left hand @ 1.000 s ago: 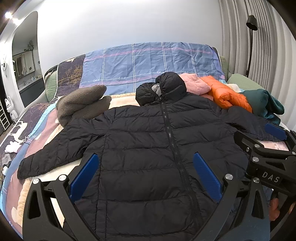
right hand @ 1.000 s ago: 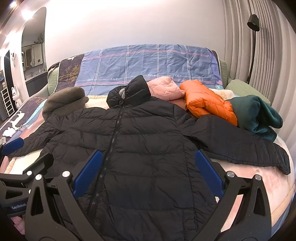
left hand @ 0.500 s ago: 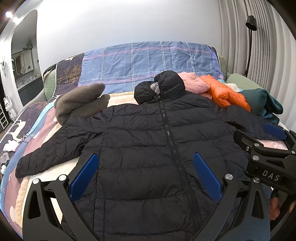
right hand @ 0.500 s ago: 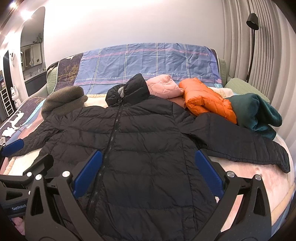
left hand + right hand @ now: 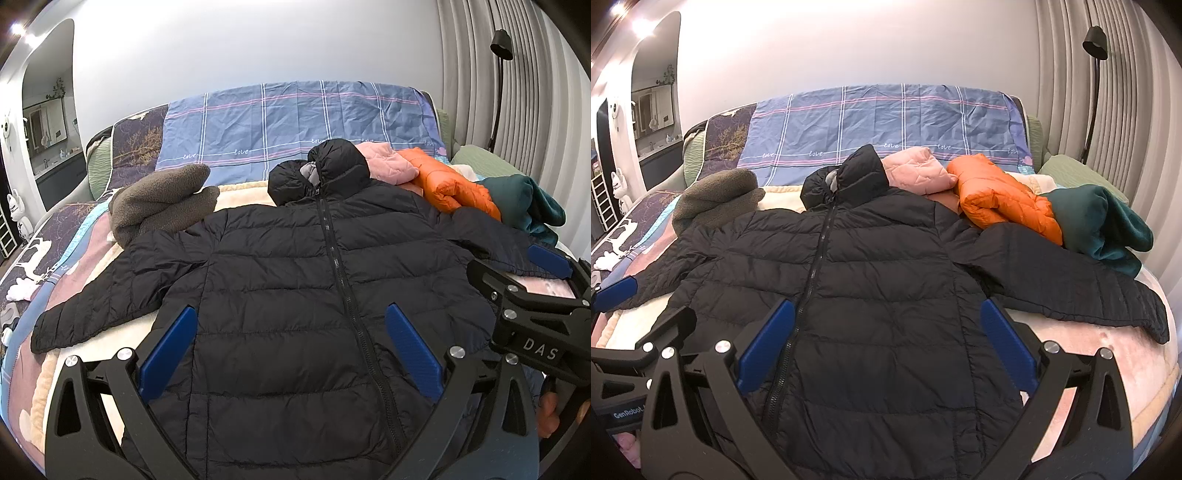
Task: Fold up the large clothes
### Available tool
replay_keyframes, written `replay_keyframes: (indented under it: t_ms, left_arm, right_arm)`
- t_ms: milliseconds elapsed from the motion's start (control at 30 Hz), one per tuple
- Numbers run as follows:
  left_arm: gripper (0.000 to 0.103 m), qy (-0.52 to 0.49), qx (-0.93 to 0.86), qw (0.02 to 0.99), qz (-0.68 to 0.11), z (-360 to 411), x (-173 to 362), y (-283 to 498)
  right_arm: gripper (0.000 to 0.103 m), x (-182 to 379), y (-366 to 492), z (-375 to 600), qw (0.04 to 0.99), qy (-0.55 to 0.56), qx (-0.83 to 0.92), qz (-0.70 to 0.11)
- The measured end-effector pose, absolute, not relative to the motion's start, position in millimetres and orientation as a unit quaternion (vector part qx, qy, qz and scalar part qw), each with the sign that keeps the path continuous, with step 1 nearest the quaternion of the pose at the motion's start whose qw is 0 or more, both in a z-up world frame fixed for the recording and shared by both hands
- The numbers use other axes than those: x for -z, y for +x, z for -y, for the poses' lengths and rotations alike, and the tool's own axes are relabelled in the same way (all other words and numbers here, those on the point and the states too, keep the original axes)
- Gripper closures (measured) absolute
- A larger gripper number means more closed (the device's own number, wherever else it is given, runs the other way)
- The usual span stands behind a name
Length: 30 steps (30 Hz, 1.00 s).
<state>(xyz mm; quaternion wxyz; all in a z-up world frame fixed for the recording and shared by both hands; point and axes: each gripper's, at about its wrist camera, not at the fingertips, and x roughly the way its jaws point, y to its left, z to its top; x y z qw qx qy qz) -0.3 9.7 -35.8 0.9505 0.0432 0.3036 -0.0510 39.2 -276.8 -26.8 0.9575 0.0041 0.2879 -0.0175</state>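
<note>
A black puffer jacket (image 5: 295,295) (image 5: 879,280) lies flat and zipped on the bed, front up, hood at the far end, both sleeves spread outward. My left gripper (image 5: 290,350) hovers open over the jacket's lower left half, blue pads wide apart, holding nothing. My right gripper (image 5: 882,343) hovers open over the lower right half, also empty. Each gripper shows at the edge of the other's view: the right gripper (image 5: 546,295), the left gripper (image 5: 628,325).
Behind the jacket lie a grey fleece (image 5: 159,199), a pink quilted garment (image 5: 916,170), an orange puffer (image 5: 1001,195) and a dark green garment (image 5: 1097,225). A blue plaid sheet (image 5: 295,122) covers the headboard. A floor lamp (image 5: 1095,37) stands at the right.
Both grippers drew back slightly and rose a little, so the jacket sits marginally farther away. Both jaws stayed open; the jacket has not moved.
</note>
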Motion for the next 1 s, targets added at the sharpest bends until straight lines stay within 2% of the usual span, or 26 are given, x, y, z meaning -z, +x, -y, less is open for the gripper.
replay_keyframes:
  t_ms: [1000]
  left_arm:
    - [0.001,0.059,0.058,0.948,-0.307,-5,44,0]
  right_arm:
    - [0.002,38,46,283,0.949,-0.002,0.042,-0.313]
